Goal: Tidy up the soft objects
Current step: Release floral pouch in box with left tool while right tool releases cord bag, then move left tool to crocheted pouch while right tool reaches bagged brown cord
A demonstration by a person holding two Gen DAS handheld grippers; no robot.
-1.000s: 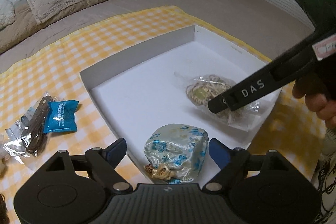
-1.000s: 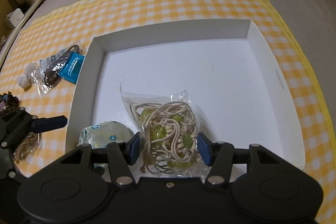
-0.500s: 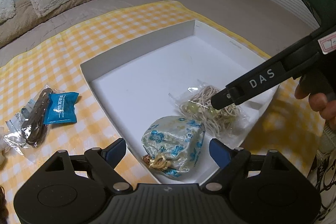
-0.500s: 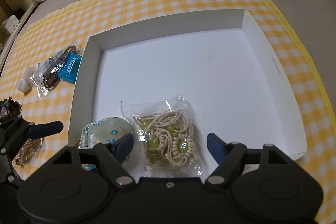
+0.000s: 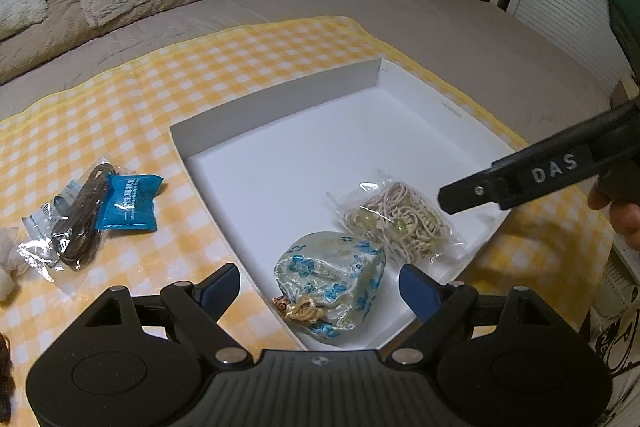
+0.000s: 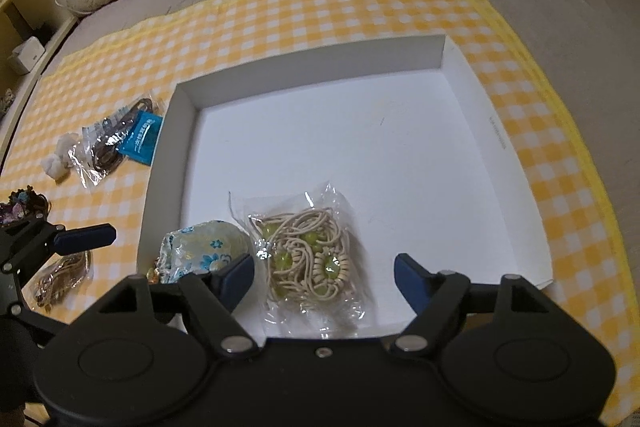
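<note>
On the yellow checked cloth point(image 6: 320, 11) I count, from left to right in the right wrist view: one small white lump point(image 6: 56, 163), one clear packet of dark brown cord point(image 6: 106, 151) with one blue sachet point(image 6: 141, 143) just beside it, then one white box point(image 6: 516, 163), open at the top. Inside the box lie two soft things near its front wall: one pale silk pouch with blue flowers point(image 6: 204, 247) on the left and, just beside it on the right, one clear bag of beige cord and green beads point(image 6: 312, 259).

At the far left edge of that view a dark cluster of small pieces point(image 6: 20, 207) is cut off, and what it is I cannot tell. Below it a packet of brownish strands point(image 6: 60, 279) lies partly behind the left gripper point(image 6: 86, 239), only one finger of which shows here. The print on the sachet is too small to read.

In its own view the left gripper point(image 5: 320, 287) stands wide apart, with the pouch point(image 5: 332, 279) below and between its fingers; the pads touch nothing. The right gripper point(image 6: 324, 275) has just been opening: its jaws now stand wide, the bead bag lies loose in the box between them, and neither pad presses on it. In the left wrist view one finger of the right gripper point(image 5: 520, 179) hangs above the bag point(image 5: 396, 219), and part of a hand point(image 5: 624, 215) shows at the right edge.
</note>
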